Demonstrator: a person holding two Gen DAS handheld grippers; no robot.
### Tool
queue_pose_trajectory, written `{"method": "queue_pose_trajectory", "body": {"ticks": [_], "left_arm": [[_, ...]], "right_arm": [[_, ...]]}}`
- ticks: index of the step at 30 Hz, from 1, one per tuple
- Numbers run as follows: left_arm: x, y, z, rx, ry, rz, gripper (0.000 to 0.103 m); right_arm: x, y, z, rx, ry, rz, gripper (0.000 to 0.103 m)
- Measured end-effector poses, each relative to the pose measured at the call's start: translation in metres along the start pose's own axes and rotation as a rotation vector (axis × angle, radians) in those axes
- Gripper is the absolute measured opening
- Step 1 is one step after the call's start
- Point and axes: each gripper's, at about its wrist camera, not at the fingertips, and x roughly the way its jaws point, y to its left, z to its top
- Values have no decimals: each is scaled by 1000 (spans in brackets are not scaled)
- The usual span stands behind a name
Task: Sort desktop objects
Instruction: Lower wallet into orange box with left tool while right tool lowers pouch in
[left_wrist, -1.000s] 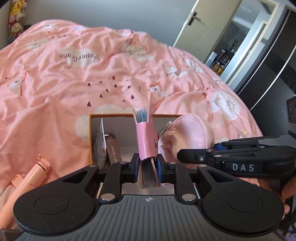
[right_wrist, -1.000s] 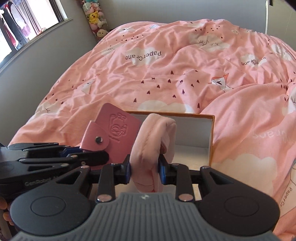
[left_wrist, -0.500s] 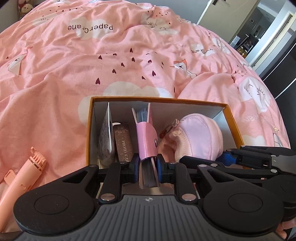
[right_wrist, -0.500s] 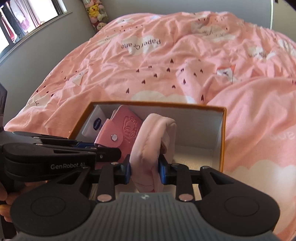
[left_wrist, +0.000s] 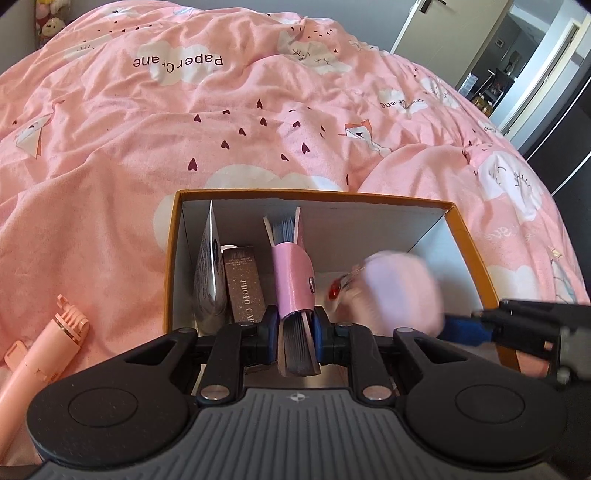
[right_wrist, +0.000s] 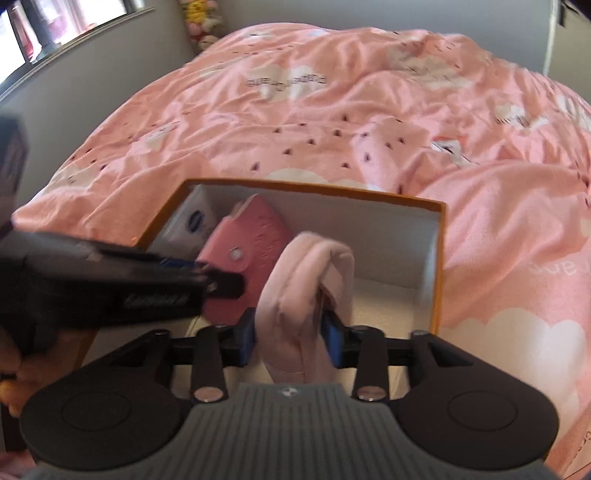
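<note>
An orange-rimmed cardboard box (left_wrist: 469, 236) with white inner walls lies on the pink bed; it also shows in the right wrist view (right_wrist: 439, 258). My left gripper (left_wrist: 294, 332) is shut on a pink snap card holder (left_wrist: 291, 277), held upright inside the box. My right gripper (right_wrist: 291, 341) is shut on a soft pink pouch (right_wrist: 306, 280) inside the box, to the right of the card holder (right_wrist: 255, 251). In the left wrist view the pouch (left_wrist: 399, 291) is blurred, with the right gripper (left_wrist: 517, 325) behind it.
A silver sachet (left_wrist: 208, 273) and a brown "PHOTO CARD" box (left_wrist: 245, 284) stand at the box's left side. A white packet with a blue logo (right_wrist: 194, 225) leans there too. A peach handheld device (left_wrist: 40, 343) lies on the duvet left of the box.
Both grippers have moved down and forward into the box with their loads. The pouch has dropped lower and is blurred from motion.
</note>
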Motion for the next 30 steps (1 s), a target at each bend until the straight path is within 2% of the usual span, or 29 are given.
{"method": "queue_pose_trajectory", "body": {"ticks": [1, 2, 5, 9, 11, 12, 13, 15, 17, 19, 22, 27, 30], "left_arm": [[0, 0, 0, 7, 0, 4, 21], [0, 0, -1, 14, -1, 10, 21], [-1, 0, -3, 26, -7, 10, 21], [-2, 1, -4, 19, -12, -9, 21], [-2, 1, -3, 14, -13, -12, 21], [-2, 1, -3, 11, -14, -13, 21], [-2, 1, -3, 9, -15, -10, 21], [-2, 0, -4, 19, -18, -3, 21], [-3, 0, -5, 33, -22, -2, 21], [-3, -2, -6, 45, -20, 8, 21], [-2, -4, -6, 56, -16, 25, 21], [0, -5, -5, 49, -6, 45, 22], [1, -3, -4, 43, 6, 36, 23]], "right_arm": [[1, 6, -3, -26, 4, -10, 62], [2, 12, -6, -64, 9, -38, 64], [4, 24, -15, -156, 20, -151, 64], [5, 27, -25, -244, 25, -183, 63], [8, 28, -27, -276, 29, -214, 55], [10, 27, -27, -270, 42, -207, 47], [10, 22, -25, -236, 52, -192, 34], [6, 8, -19, -127, 36, -142, 32], [-1, -10, -10, 12, 30, -48, 30], [-5, -29, -1, 153, 57, 37, 30], [0, -48, 14, 268, 121, 114, 30], [13, -49, 34, 322, 114, 93, 30], [22, -52, 40, 366, 147, 113, 30]]}}
